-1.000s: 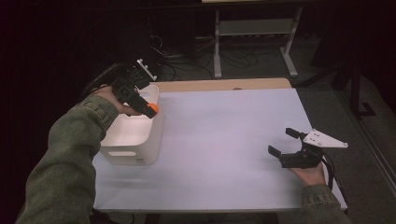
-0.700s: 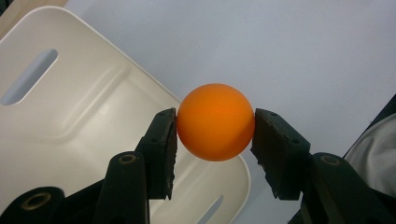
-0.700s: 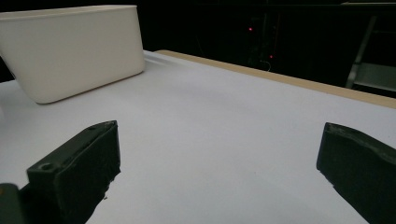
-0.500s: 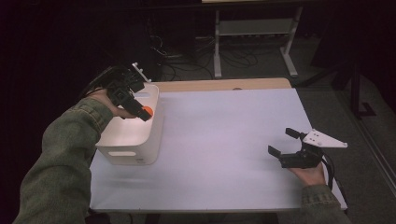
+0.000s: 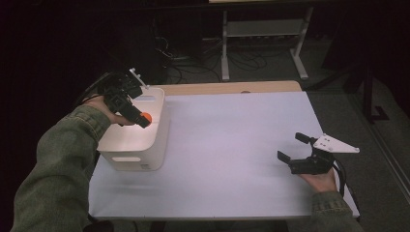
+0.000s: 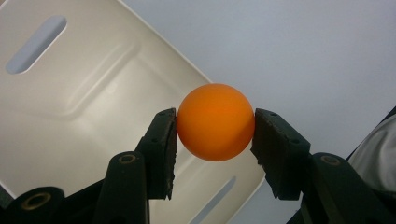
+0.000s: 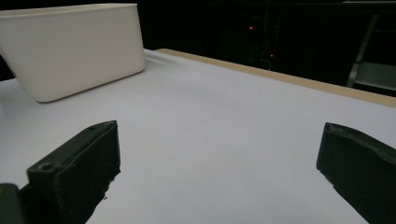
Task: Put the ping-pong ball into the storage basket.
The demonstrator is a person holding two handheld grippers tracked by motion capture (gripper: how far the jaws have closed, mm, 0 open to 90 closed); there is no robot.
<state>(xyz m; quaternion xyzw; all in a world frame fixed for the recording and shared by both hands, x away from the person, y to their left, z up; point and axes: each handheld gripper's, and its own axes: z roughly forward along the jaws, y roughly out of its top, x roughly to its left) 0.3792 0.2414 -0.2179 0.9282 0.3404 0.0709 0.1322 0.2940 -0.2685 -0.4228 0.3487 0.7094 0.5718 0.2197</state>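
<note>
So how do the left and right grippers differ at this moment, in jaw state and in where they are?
The left gripper is shut on an orange ball, a jaw on either side; the right gripper is open and holds nothing. In the high view the left gripper hangs over the white bin at the table's left, while the right gripper sits low over bare table at the right. Both have black jaws and are hand-held.

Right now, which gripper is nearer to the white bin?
Left. The left gripper is above the white bin, shut on an orange ball. The right gripper is open, far across the table.
</note>
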